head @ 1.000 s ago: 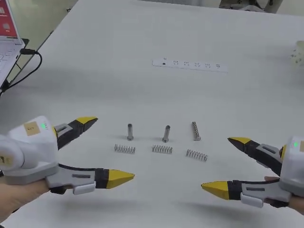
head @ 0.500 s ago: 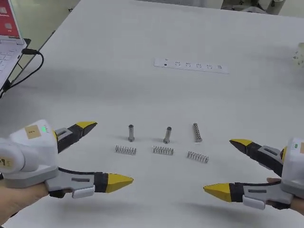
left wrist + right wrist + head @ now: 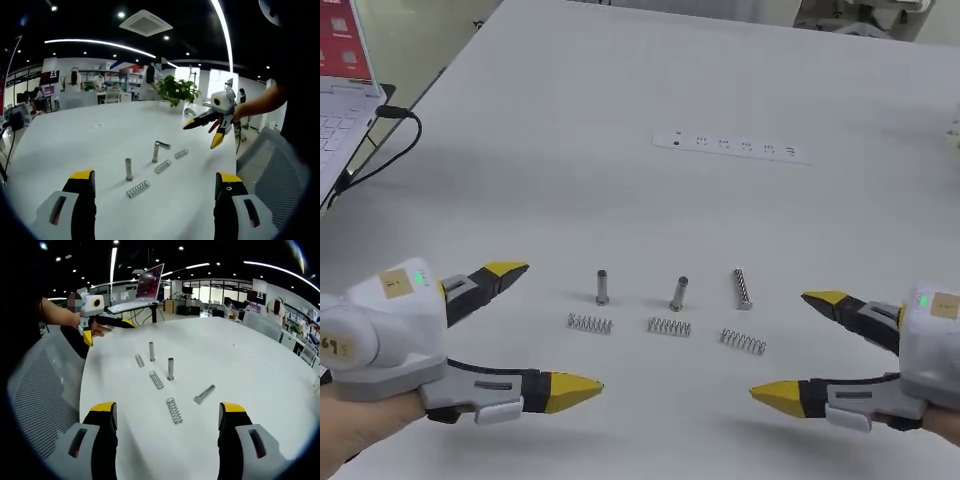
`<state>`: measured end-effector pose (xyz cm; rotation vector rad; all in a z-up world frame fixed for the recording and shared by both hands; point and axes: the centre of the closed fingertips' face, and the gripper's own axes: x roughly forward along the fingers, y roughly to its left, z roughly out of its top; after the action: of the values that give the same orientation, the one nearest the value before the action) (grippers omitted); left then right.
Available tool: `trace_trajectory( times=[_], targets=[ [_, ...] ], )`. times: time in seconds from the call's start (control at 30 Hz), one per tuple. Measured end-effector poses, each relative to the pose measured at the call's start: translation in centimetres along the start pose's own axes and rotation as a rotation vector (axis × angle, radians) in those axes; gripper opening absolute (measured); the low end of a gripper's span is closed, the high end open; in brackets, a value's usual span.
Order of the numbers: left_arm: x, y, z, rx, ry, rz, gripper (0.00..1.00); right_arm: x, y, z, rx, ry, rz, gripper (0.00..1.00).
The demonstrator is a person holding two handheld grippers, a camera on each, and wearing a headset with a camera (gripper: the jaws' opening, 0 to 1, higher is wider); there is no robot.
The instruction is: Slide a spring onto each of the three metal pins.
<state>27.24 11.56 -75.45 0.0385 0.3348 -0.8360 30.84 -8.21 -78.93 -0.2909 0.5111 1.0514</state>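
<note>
Three short grey metal pins are set in a row on the white worktop (image 3: 620, 150). The left pin (image 3: 602, 286) stands upright and the middle pin (image 3: 678, 293) stands with a slight lean. The right pin (image 3: 741, 288) lies on its side (head end toward the springs). Just in front of each pin lies a small coiled wire spring, flat and apart from its pin: the left spring (image 3: 590, 323), the middle spring (image 3: 669, 326), and the right spring (image 3: 743, 342), which sits a little askew.
</note>
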Motion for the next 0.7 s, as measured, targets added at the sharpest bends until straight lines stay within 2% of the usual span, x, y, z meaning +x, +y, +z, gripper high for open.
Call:
trace_trajectory(
  times=[0.13, 0.23, 0.37, 0.6, 0.7],
  targets=[
    [-0.1, 0.1, -0.1, -0.004, 0.004, 0.001, 0.97, 0.3, -1.5, 0.5, 0.027, 0.008, -0.023, 0.78],
    [-0.1, 0.0, -0.2, -0.006, 0.007, 0.001, 0.97, 0.4, -2.2, 1.1, 0.041, 0.006, -0.047, 0.78],
    [-0.2, -0.1, -0.4, -0.018, 0.005, 0.004, 0.97, 1.1, -3.4, 1.7, 0.064, 0.01, -0.048, 0.75],
    [-0.3, -0.2, -0.6, -0.019, 0.009, -0.001, 0.97, 2.3, -4.1, 2.5, 0.078, 0.032, -0.048, 0.69],
    [-0.3, -0.2, -0.6, -0.023, 0.01, 0.001, 0.96, 2.9, -4.4, 2.5, 0.11, 0.056, -0.047, 0.62]
  ],
)
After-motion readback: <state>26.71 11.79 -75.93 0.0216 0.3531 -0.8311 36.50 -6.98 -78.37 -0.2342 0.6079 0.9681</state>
